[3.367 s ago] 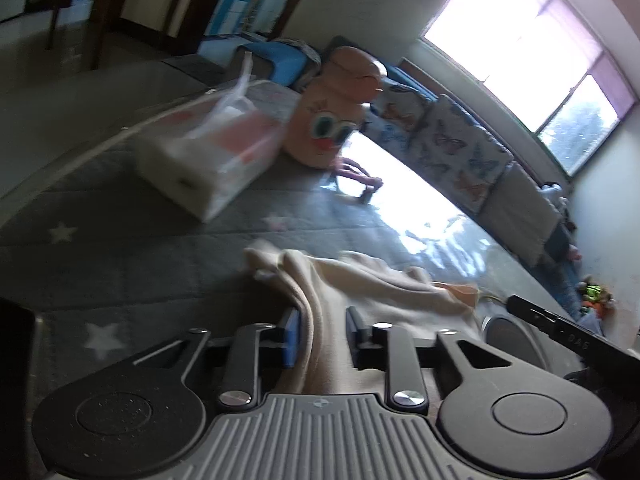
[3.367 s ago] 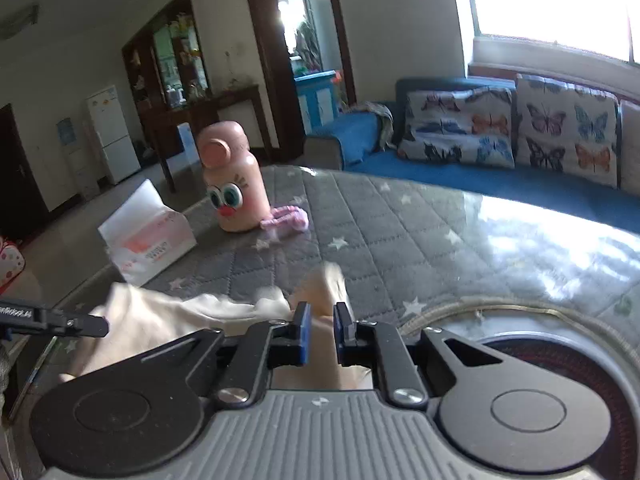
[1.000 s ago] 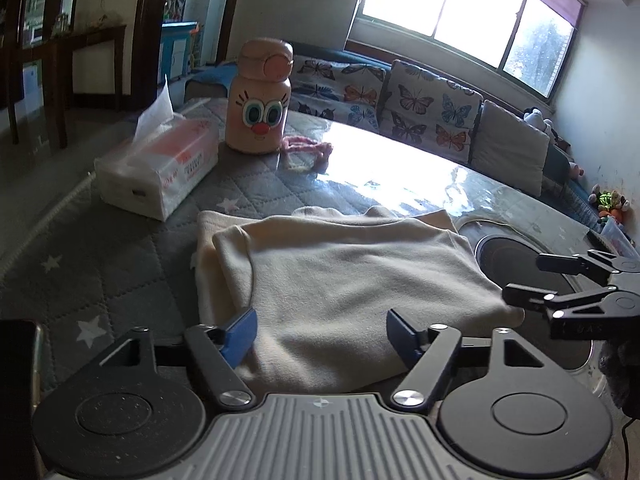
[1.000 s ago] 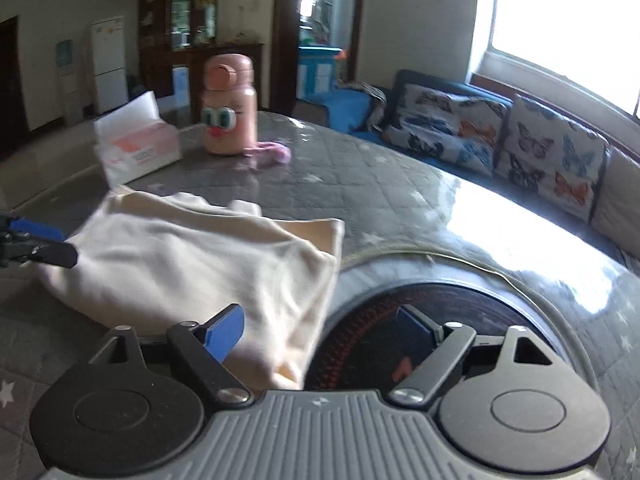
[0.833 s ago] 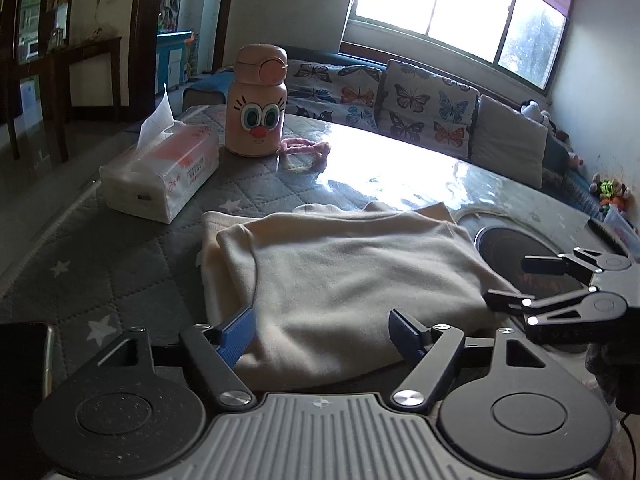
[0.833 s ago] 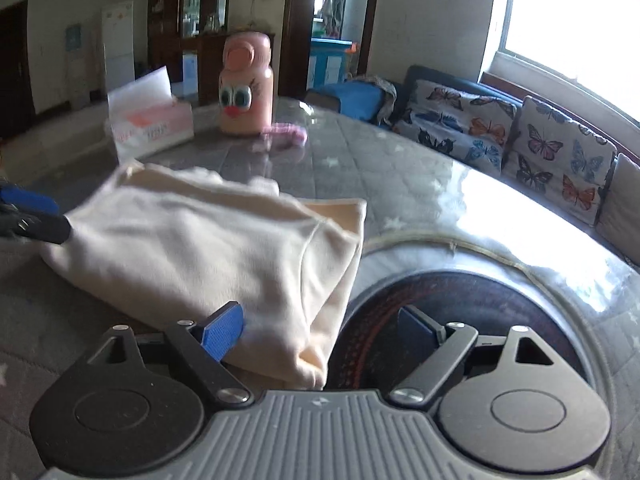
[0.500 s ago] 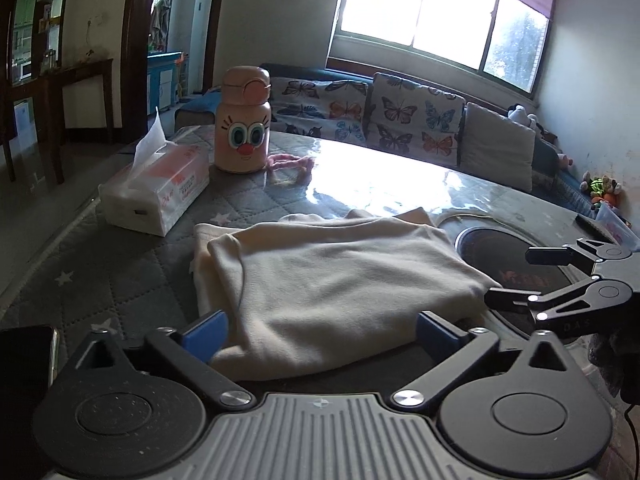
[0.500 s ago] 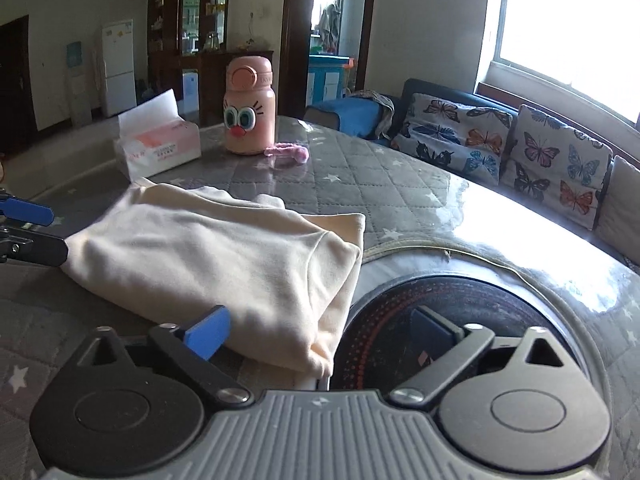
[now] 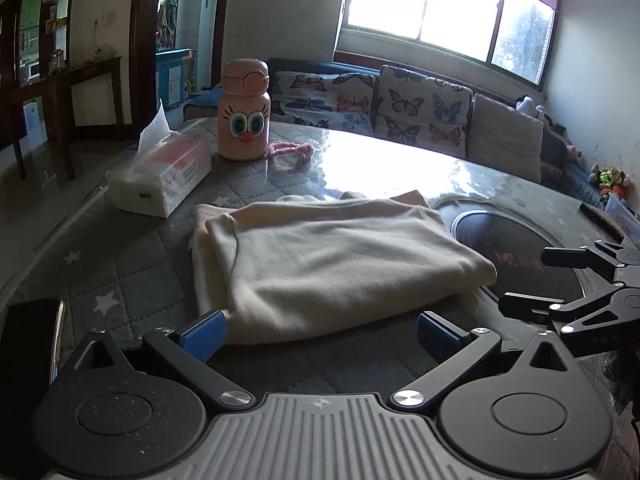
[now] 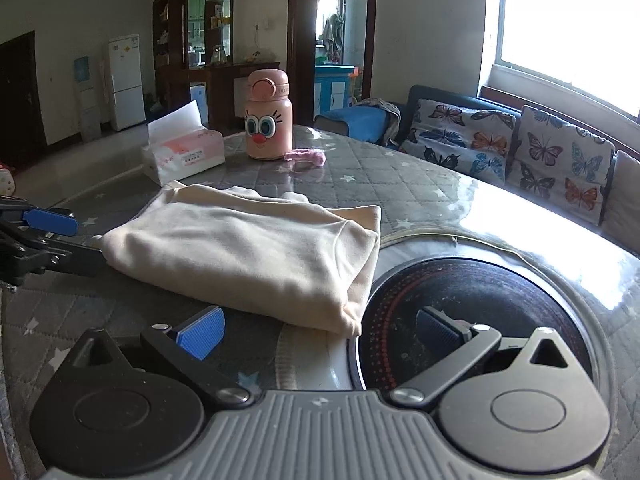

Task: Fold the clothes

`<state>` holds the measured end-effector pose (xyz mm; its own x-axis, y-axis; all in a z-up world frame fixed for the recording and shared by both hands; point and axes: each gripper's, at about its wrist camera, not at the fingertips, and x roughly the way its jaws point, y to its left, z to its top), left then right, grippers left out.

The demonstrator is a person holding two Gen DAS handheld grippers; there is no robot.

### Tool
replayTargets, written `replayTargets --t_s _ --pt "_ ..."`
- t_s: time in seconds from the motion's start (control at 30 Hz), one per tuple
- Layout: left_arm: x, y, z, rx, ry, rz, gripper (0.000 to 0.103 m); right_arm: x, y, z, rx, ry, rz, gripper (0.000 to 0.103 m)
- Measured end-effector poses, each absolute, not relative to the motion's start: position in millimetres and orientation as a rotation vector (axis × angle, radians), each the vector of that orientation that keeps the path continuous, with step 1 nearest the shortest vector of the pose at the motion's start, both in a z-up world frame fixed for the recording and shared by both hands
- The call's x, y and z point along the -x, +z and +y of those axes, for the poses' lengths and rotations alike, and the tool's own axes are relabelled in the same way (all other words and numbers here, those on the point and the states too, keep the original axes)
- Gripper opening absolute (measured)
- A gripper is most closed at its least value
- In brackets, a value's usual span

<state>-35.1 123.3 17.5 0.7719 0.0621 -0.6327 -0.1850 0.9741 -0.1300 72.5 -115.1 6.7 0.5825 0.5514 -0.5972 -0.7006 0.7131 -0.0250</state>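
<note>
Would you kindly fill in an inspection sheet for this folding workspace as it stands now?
Surface: grey quilted star-print table cover under a glossy sheet; a dark round inset plate sits on the right.
Job's things: cream garment lies folded flat, one edge overlapping the plate's rim.
Clutter: tissue pack, pink cartoon bottle, pink knitted band, dark phone at the near left edge.
Grippers: left tongs and right tongs both open, holding nothing, just short of the garment.
Cables: nothing seen.
Surroundings: sofa with butterfly cushions, bright window, white fridge.
</note>
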Motion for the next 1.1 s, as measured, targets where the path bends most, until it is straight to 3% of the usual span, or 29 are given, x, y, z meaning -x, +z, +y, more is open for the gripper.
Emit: replayTargets --t_s 1.1 --pt "60.4 15.8 87.2 0.090 0.201 0.691 0.103 -25.8 -1.2 -115.1 0.231 0.767 0.673 0.103"
